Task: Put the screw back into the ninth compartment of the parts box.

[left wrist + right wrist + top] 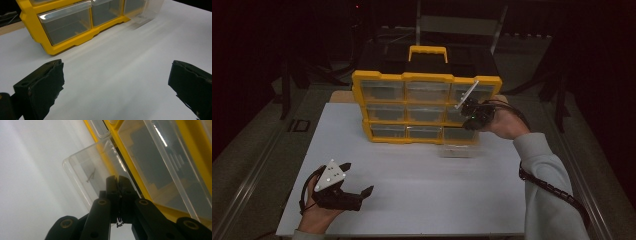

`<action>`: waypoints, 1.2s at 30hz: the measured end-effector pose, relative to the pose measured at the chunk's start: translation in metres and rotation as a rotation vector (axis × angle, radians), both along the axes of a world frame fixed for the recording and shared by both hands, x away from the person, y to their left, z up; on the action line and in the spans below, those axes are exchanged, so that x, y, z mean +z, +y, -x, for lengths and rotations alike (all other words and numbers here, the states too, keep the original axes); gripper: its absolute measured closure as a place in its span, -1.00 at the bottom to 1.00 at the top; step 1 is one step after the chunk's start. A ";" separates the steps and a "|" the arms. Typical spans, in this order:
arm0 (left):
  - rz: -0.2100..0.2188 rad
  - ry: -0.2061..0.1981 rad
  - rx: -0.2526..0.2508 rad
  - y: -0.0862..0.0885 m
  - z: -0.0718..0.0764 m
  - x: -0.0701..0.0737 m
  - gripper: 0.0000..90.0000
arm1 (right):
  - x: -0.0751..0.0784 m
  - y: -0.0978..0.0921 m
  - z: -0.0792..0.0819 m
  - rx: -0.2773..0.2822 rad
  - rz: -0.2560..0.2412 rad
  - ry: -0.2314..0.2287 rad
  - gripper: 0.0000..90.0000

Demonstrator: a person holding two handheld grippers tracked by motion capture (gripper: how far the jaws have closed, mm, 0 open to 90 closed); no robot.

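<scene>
A: Where's the yellow plastic organiser w/ clear drawers (pixel 427 107)?
B: Upright at far side of white table (pixel 422 190), black case w/ yellow handle (pixel 428 52) behind it.
A: Clear plastic drawer (pixel 457 150)?
B: Bottom-right one, pulled out in front of the cabinet, sitting on the table. Small thin item inside, can't tell what.
A: Right gripper (pixel 117 182)?
B: Jaws pressed together, up against the cabinet's right side. Whether they pinch the drawer wall, can't tell.
A: Left gripper (pixel 354 182)?
B: Near front-left edge, jaws spread wide, nothing btwn them.
</scene>
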State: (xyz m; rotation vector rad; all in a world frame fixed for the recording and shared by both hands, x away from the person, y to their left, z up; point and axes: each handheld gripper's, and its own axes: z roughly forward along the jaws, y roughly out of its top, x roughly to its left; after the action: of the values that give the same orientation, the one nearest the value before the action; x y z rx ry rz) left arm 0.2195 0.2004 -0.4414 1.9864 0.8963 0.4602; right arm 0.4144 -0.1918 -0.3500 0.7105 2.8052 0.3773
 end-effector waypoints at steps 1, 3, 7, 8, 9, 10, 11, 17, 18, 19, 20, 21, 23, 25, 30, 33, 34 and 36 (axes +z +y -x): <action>0.000 0.000 0.000 0.000 0.000 0.000 -0.98 | -0.001 -0.001 0.000 0.001 0.000 -0.001 0.94; 0.000 -0.002 0.000 0.000 0.000 0.000 -0.98 | -0.001 -0.001 -0.001 -0.003 -0.001 0.001 0.94; 0.001 -0.002 0.002 0.001 0.000 0.000 -0.98 | -0.003 -0.003 -0.002 -0.015 -0.009 0.000 0.94; 0.001 -0.002 0.002 0.000 0.000 0.000 -0.98 | -0.003 -0.004 -0.002 -0.018 -0.007 0.000 0.94; 0.001 -0.002 0.001 0.000 0.000 0.000 -0.98 | -0.004 -0.004 -0.002 -0.024 -0.004 0.004 0.94; 0.000 -0.002 0.001 0.000 0.000 0.000 -0.98 | -0.004 -0.004 -0.001 -0.026 -0.003 0.005 0.94; -0.001 -0.002 0.000 0.000 0.000 0.000 -0.98 | -0.004 -0.005 -0.002 -0.022 -0.008 0.000 0.94; -0.002 0.000 -0.001 0.000 0.000 0.000 -0.98 | -0.006 -0.009 -0.002 -0.037 -0.076 0.047 0.04; -0.002 -0.001 -0.001 0.000 0.000 0.000 -0.98 | -0.007 -0.009 0.000 -0.013 -0.093 0.059 -0.24; -0.001 -0.001 0.000 0.000 0.000 0.000 -0.98 | -0.008 -0.008 0.002 -0.013 -0.095 0.062 -0.38; 0.000 0.000 0.001 0.000 0.000 0.000 -0.98 | -0.009 -0.008 0.003 -0.014 -0.091 0.063 -0.45; -0.002 0.000 0.000 0.000 0.000 0.000 -0.98 | -0.010 -0.007 0.003 -0.006 -0.094 0.062 -0.48; -0.005 0.000 -0.002 -0.001 0.000 0.000 -0.98 | -0.009 -0.007 0.004 -0.006 -0.096 0.054 -0.51; -0.004 -0.001 0.000 -0.001 0.000 0.000 -0.98 | -0.009 -0.007 0.004 -0.009 -0.096 0.045 -0.55; -0.003 0.000 0.000 0.000 0.000 0.000 -0.98 | -0.010 -0.008 0.004 -0.007 -0.099 0.035 -0.57; -0.003 0.000 -0.001 0.000 0.000 0.000 -0.98 | -0.010 -0.008 0.004 -0.005 -0.100 0.033 -0.57; -0.005 0.000 -0.001 0.000 0.000 0.000 -0.98 | -0.010 -0.009 0.004 -0.004 -0.100 0.031 -0.57; -0.002 0.000 0.001 0.000 0.000 0.000 -0.98 | -0.010 -0.009 0.004 -0.004 -0.100 0.032 -0.57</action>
State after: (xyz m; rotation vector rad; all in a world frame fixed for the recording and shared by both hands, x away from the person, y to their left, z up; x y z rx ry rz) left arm 0.2195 0.2001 -0.4417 1.9880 0.8972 0.4626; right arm 0.4099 -0.2010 -0.3603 0.7493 2.8307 0.5132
